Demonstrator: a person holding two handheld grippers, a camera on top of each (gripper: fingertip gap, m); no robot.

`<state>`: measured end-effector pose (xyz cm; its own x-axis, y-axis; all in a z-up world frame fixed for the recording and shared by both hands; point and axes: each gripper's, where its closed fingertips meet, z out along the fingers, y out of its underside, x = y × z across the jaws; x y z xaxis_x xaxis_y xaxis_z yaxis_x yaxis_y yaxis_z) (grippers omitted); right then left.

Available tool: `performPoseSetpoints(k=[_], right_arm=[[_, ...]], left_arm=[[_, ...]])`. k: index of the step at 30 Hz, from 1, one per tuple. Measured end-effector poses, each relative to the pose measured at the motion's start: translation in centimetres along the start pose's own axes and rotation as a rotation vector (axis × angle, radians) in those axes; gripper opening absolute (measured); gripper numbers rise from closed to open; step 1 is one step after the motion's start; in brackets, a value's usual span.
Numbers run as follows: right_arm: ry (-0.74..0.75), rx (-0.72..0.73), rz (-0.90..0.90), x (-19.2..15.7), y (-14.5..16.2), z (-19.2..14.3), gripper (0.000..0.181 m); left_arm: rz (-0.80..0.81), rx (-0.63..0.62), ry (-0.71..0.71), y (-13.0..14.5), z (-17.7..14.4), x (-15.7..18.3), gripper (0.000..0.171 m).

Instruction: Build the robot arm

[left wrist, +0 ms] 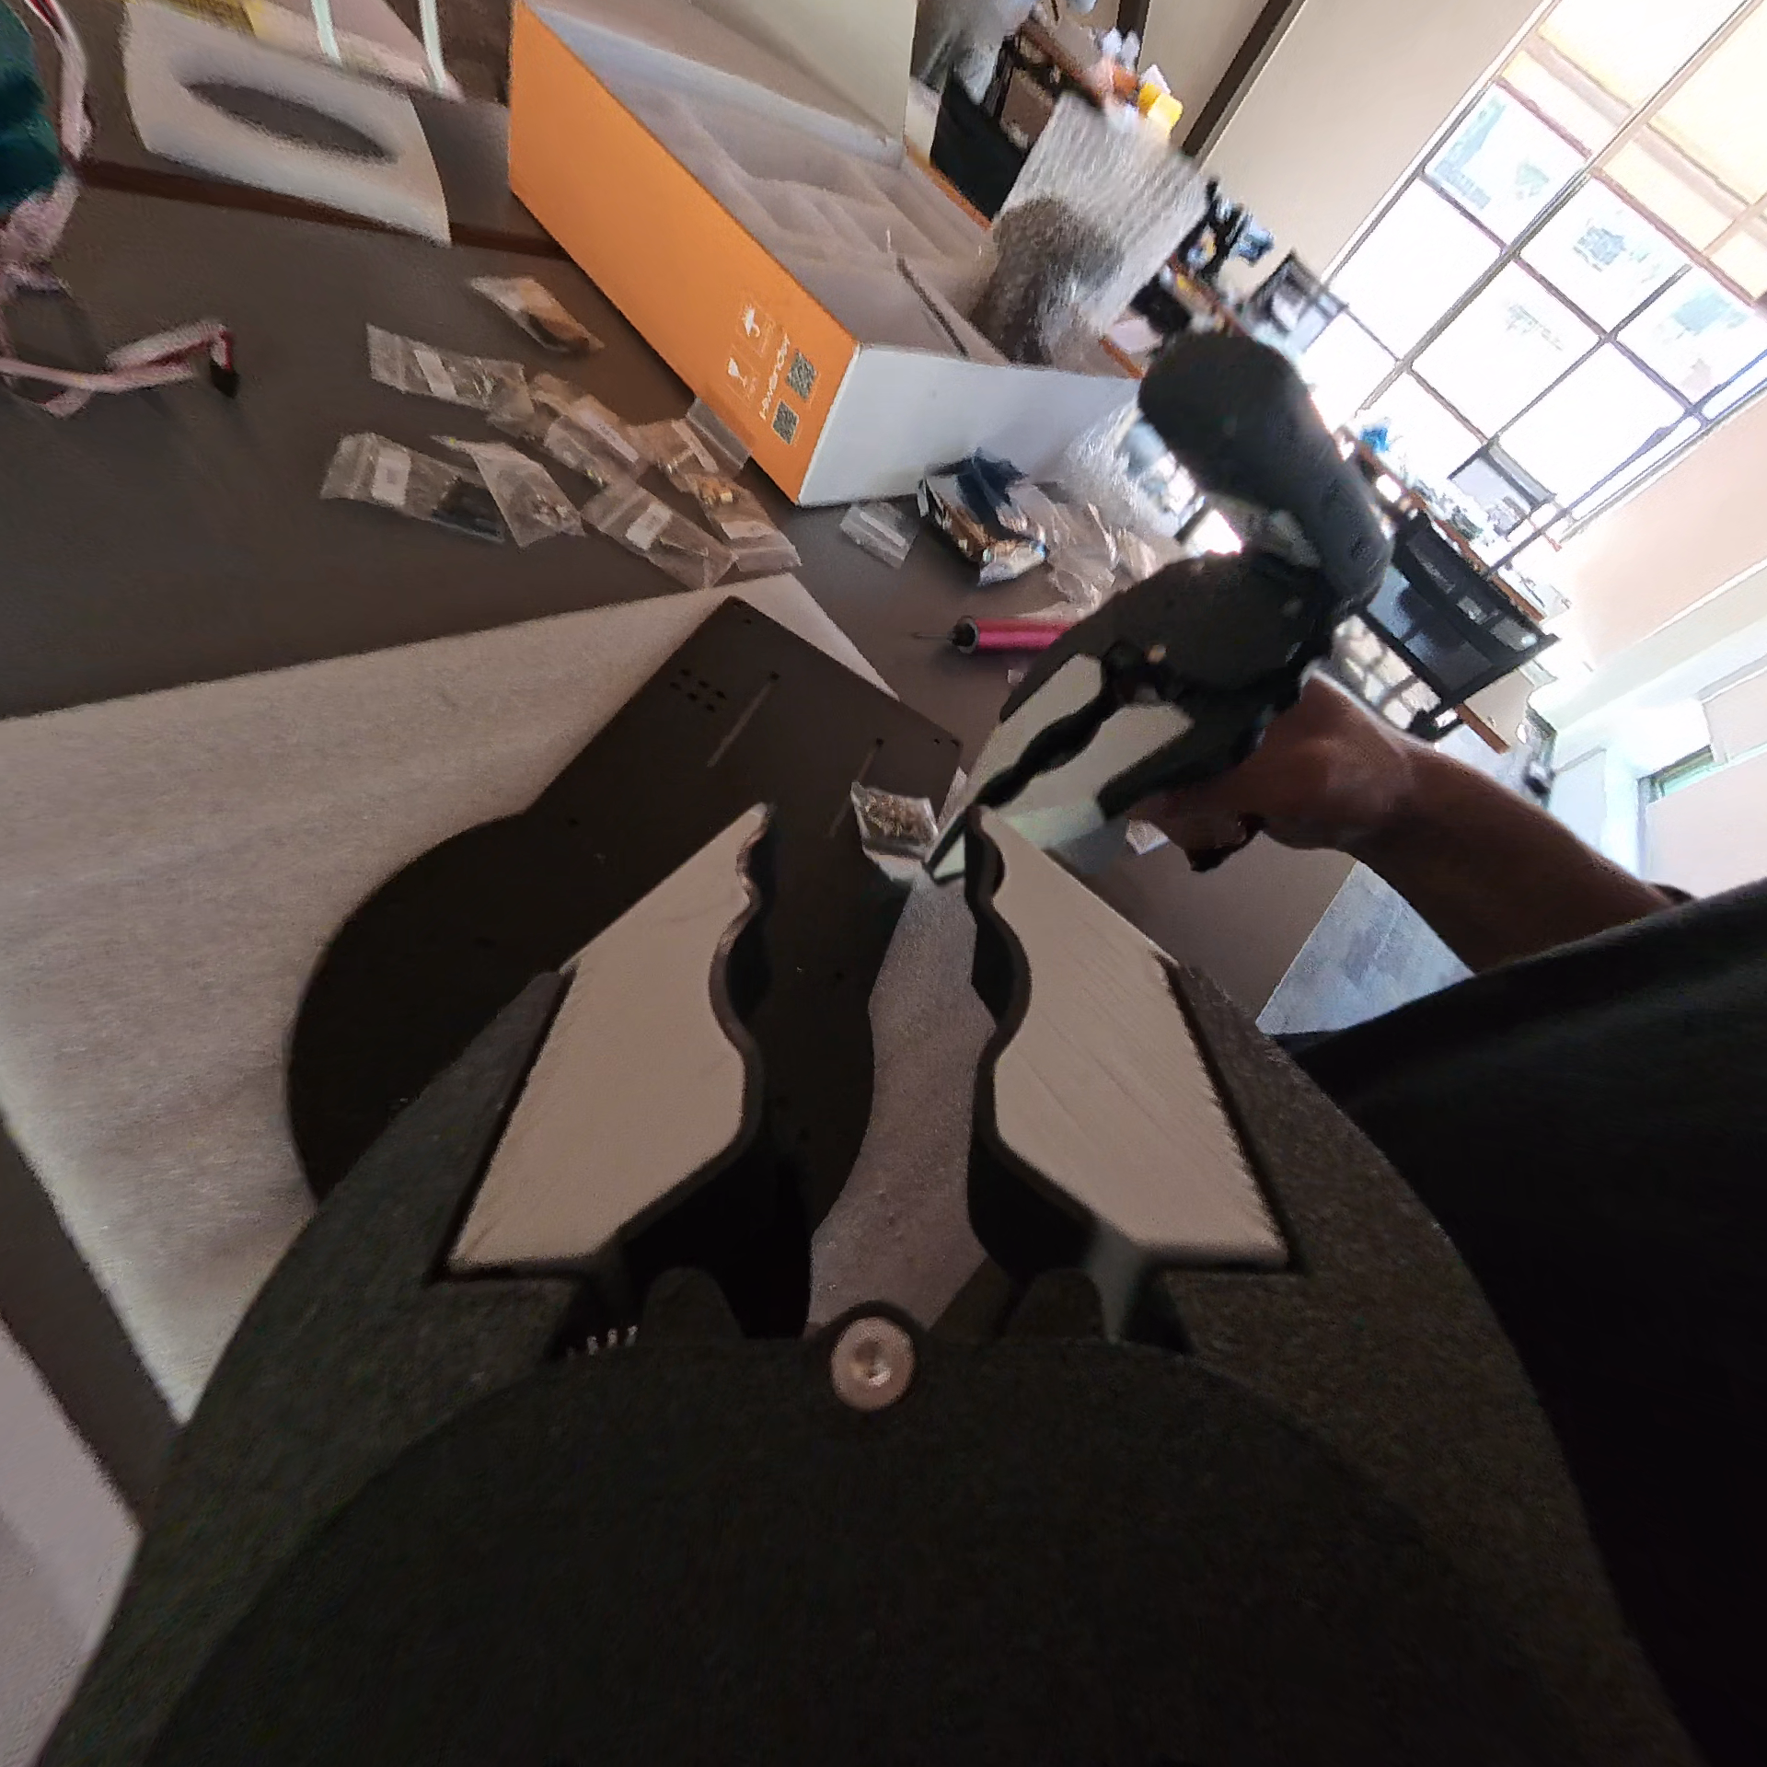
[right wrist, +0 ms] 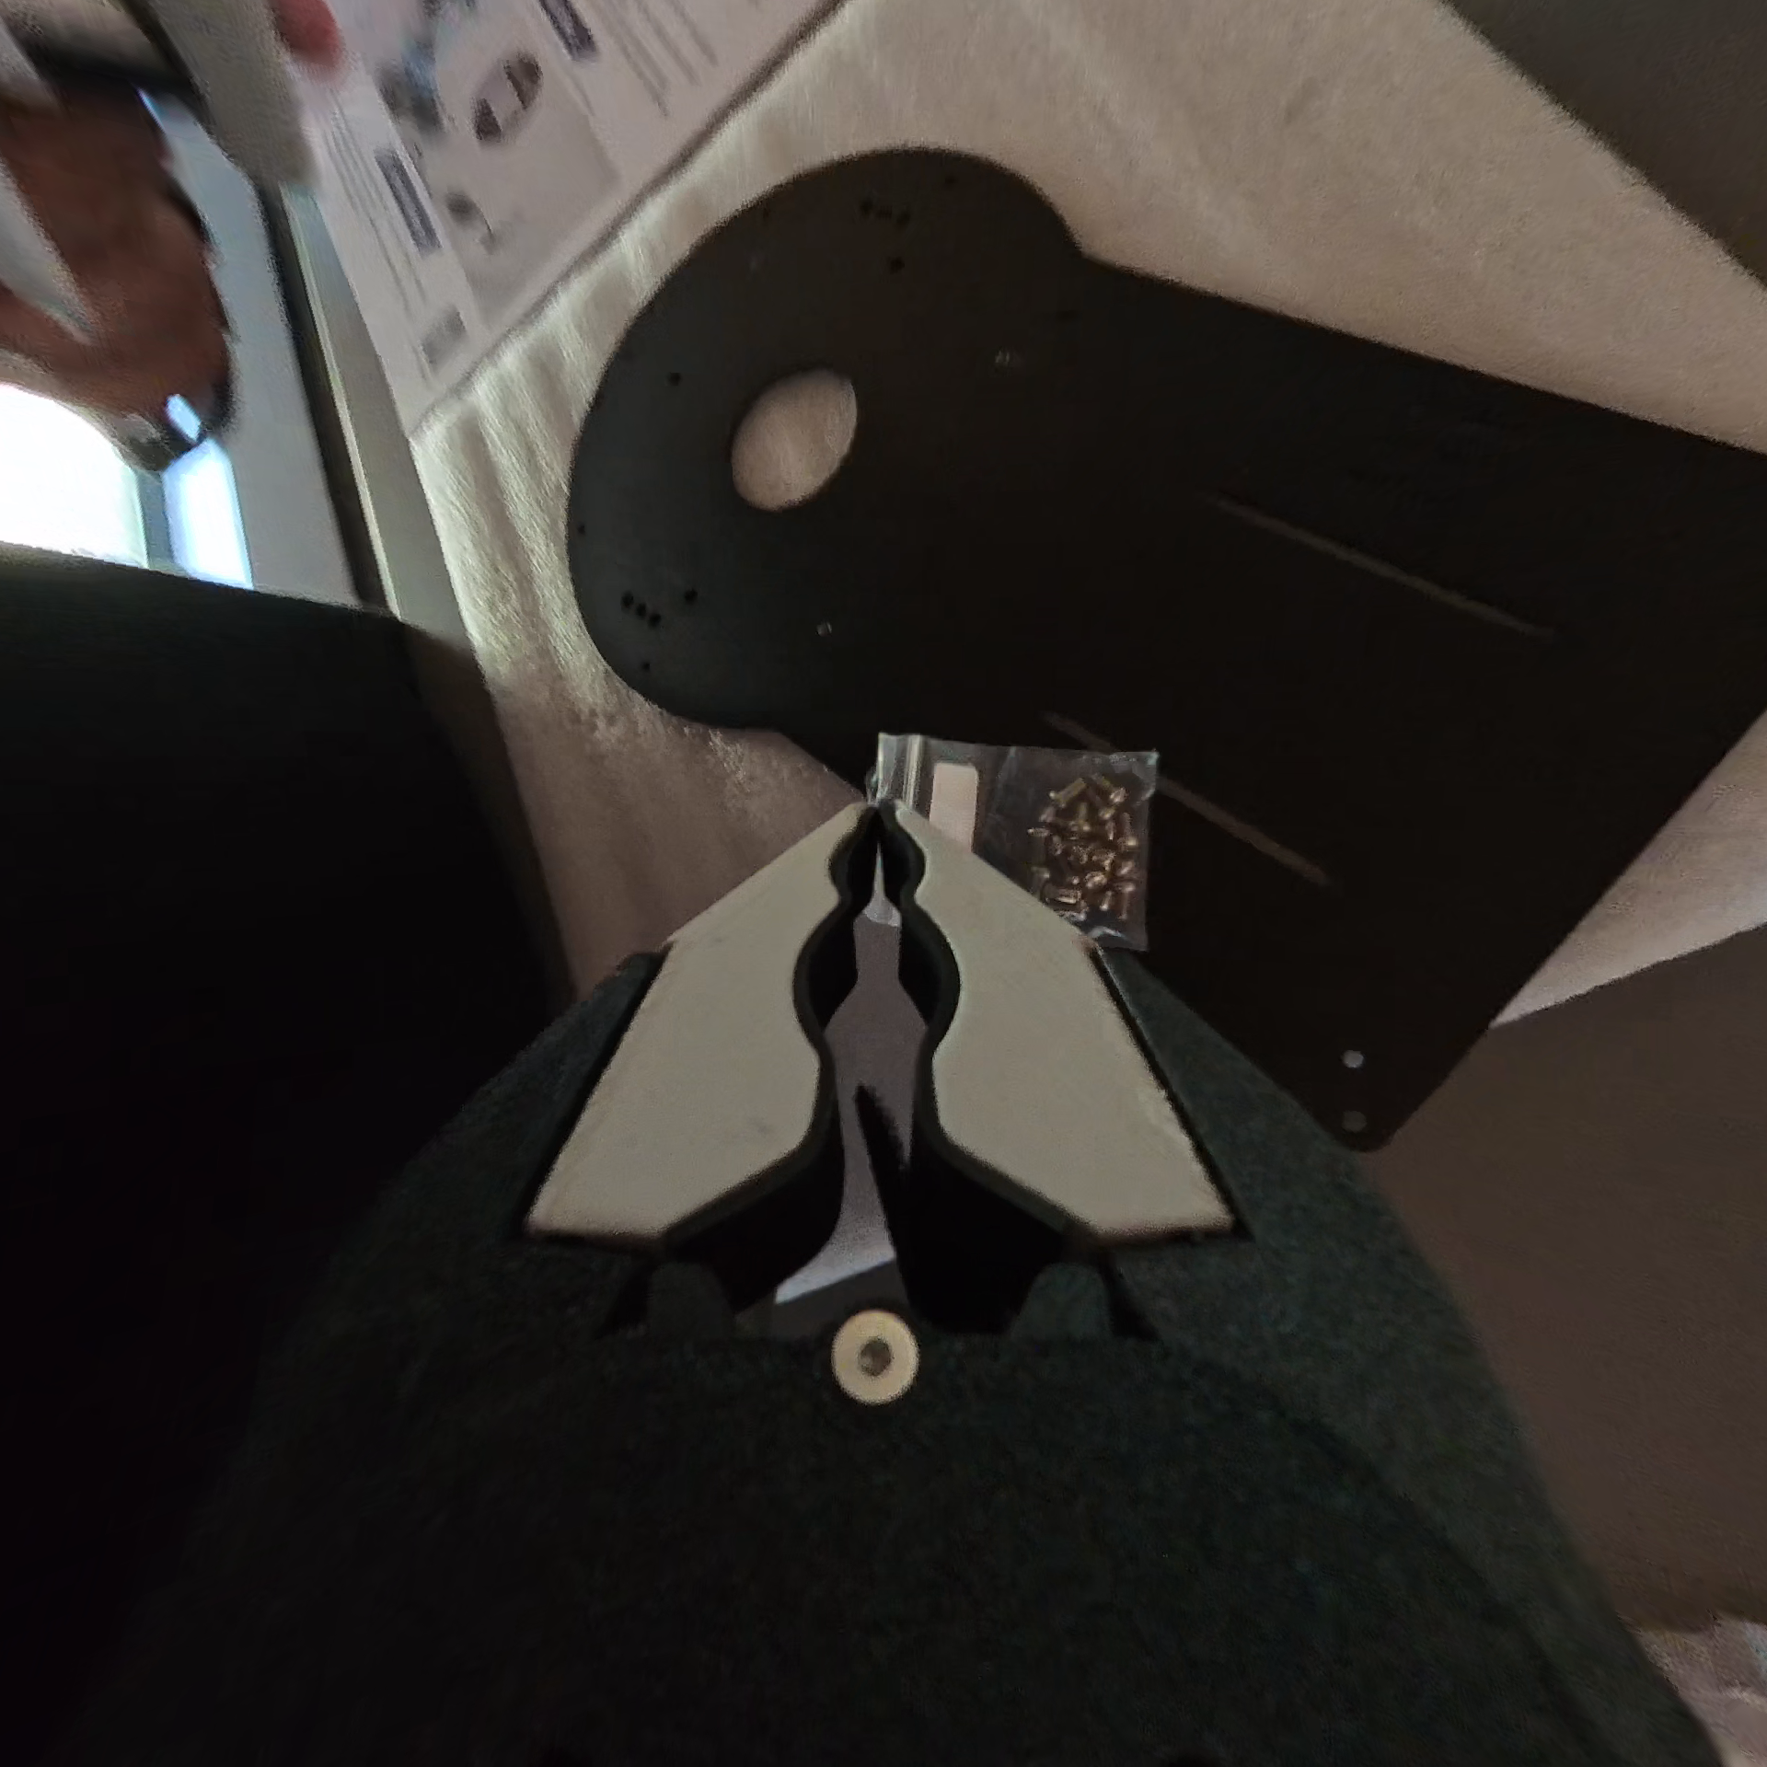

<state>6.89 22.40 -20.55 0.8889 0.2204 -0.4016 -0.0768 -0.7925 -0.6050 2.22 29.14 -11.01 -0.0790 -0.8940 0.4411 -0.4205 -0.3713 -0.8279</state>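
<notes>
A flat black plate (left wrist: 621, 813) with a round end and small holes lies on a white foam sheet (left wrist: 239, 813). It also shows in the right wrist view (right wrist: 1147, 478). A small clear bag of brass screws (right wrist: 1071, 841) rests on the plate's near edge. My right gripper (right wrist: 878, 811) is shut, its tips pinching the bag's left edge. In the left wrist view the right gripper (left wrist: 947, 861) touches that bag (left wrist: 894, 813) from the right. My left gripper (left wrist: 872, 822) is open and empty, hovering over the plate just short of the bag.
An orange and white box (left wrist: 688, 249) stands at the back, with several small parts bags (left wrist: 535, 459) in front of it. A pink-handled screwdriver (left wrist: 1014, 633) lies beyond the plate. A printed sheet (right wrist: 478, 143) lies beside the foam. A hand (right wrist: 96, 268) shows at the far left. The gap from one gripper's tips to the other's is roughly 12 centimeters.
</notes>
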Motion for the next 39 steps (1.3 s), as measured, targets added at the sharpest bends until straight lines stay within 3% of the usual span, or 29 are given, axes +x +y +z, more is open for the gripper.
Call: performPoseSetpoints(k=[5,10,22,24,34,36,39], right_arm=[[-0.172,0.274,0.214,-0.7,-3.7,-2.1,0.000],[-0.384,0.511,0.335,-3.0,-7.2,-4.6,0.000],[-0.732,0.708,0.537,-5.3,-9.9,-7.0,0.000],[-0.712,0.698,0.518,-5.4,-9.9,-6.9,0.000],[-0.634,0.681,0.466,-5.4,-9.9,-6.5,0.000],[-0.488,0.677,0.424,-4.6,-9.6,-5.9,0.000],[-0.122,0.547,0.282,-3.1,-8.5,-4.2,0.000]], left_arm=[[-0.124,-0.100,0.141,2.2,3.9,1.4,0.037],[-0.441,-0.001,0.412,0.0,5.5,3.3,0.035],[-0.444,0.138,0.576,-3.0,3.7,5.6,0.017],[-0.421,0.140,0.550,-3.0,3.8,5.4,0.008],[-0.352,0.124,0.475,-2.4,3.6,4.7,0.000],[-0.322,0.097,0.402,-2.0,3.9,4.0,0.000],[-0.170,0.001,0.197,-0.3,4.9,2.6,0.000]])
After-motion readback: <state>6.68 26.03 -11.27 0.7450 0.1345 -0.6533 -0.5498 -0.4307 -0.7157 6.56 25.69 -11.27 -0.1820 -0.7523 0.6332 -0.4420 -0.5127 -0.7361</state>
